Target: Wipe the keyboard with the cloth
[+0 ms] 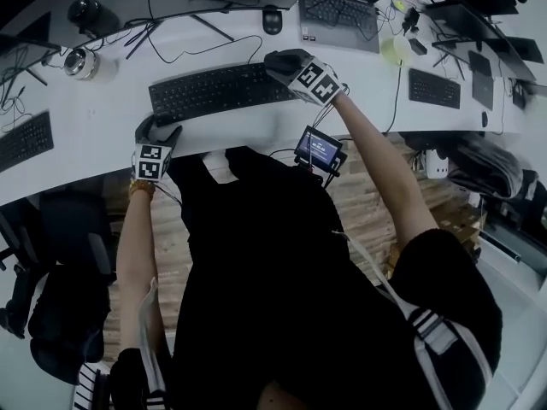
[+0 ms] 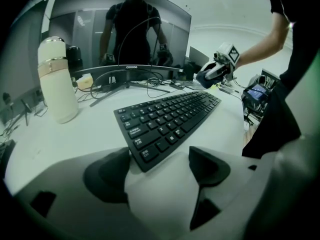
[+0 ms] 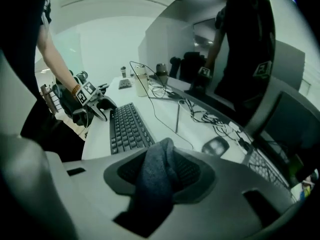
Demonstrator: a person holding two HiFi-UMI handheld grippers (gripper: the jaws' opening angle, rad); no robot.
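Note:
A black keyboard [image 1: 222, 88] lies on the white desk [image 1: 102, 101] in front of me. My left gripper [image 1: 158, 131] rests at its left end, pointing down. In the left gripper view [image 2: 160, 170] the jaws stand apart, the keyboard's [image 2: 170, 121] near corner between them, and the pads are not pressing on it. My right gripper [image 1: 284, 61] hangs over the keyboard's right end, shut on a dark blue-grey cloth [image 3: 155, 179] that bunches between its pads [image 3: 192, 171] and droops toward the camera. The left gripper view shows the right gripper [image 2: 211, 74] beyond the keyboard's far end.
A white bottle [image 2: 56, 81] stands left of the keyboard, and a curved monitor [image 2: 120, 34] on its stand is behind. A mouse [image 1: 272, 20], cables and a laptop [image 1: 339, 20] lie further back. A second keyboard [image 1: 434, 88] is at the right. A small screen device [image 1: 319, 150] hangs at the desk's front edge.

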